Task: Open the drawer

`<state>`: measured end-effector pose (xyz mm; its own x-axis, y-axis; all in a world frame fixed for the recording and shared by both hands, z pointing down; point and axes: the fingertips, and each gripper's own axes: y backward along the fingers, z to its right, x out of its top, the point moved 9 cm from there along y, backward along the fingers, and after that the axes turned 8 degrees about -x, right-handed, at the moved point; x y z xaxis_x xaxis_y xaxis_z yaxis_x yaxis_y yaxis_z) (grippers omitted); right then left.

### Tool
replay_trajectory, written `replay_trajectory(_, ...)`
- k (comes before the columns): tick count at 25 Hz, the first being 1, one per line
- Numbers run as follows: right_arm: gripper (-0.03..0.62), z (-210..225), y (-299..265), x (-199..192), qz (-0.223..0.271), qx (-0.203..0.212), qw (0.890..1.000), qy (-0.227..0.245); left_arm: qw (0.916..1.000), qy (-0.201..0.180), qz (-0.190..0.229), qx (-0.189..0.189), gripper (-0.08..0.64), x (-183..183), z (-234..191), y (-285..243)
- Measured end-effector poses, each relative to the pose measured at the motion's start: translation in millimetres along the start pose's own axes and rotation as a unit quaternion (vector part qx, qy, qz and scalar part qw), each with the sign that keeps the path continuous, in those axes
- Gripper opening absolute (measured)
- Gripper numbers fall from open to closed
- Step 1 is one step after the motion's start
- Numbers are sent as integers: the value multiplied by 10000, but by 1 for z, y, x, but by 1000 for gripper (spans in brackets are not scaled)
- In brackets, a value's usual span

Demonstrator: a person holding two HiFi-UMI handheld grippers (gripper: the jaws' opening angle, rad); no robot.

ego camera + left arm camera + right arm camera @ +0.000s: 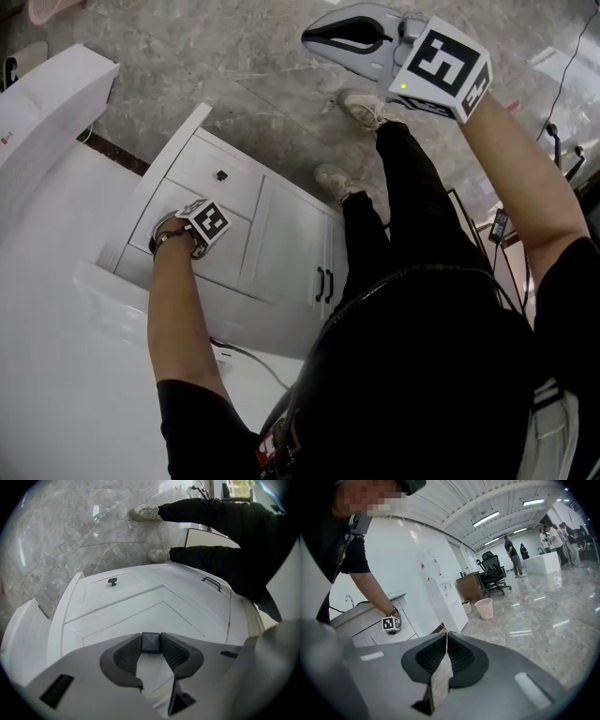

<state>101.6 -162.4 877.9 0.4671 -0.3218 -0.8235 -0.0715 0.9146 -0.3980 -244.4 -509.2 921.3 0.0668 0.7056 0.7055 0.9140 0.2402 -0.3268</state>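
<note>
Right tongs (pixel 446 637) together (empty); left tongs (pixel 150 637) tight on dark square knob (pixel 150 644) of white, flush-shut drawer (pixel 154 613).

Cabinet: upper drawer (pixel 140 616) above lower drawer (pixel 105 590), doors (pixel 291 244) to their right | left gripper (pixel 150 644): fingers (pixel 126 656) either side of upper knob (pixel 150 641), touching | right gripper (pixel 314 36): well apart from cabinet | shoes (pixel 361 108): on floor (pixel 234 66) before doors
</note>
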Motion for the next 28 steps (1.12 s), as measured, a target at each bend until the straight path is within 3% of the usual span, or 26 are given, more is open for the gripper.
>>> replay_trajectory(8,-2,5,4,1,-10,-69,9999,-71,9993,-13,289,-252,137,15,5,31)
replay_trajectory(12,-2,6,6,6,37,-61,10000,-42,9991,-161,402,-22,137,36,9,66)
replay_trajectory(16,-2,5,12,12,56,-57,10000,9,9987,-254,406,-191,137,43,18,72)
replay_trajectory(28,-2,33,39,15,184,-255,9995,-53,9978,-412,489,-199,137,73,26,117)
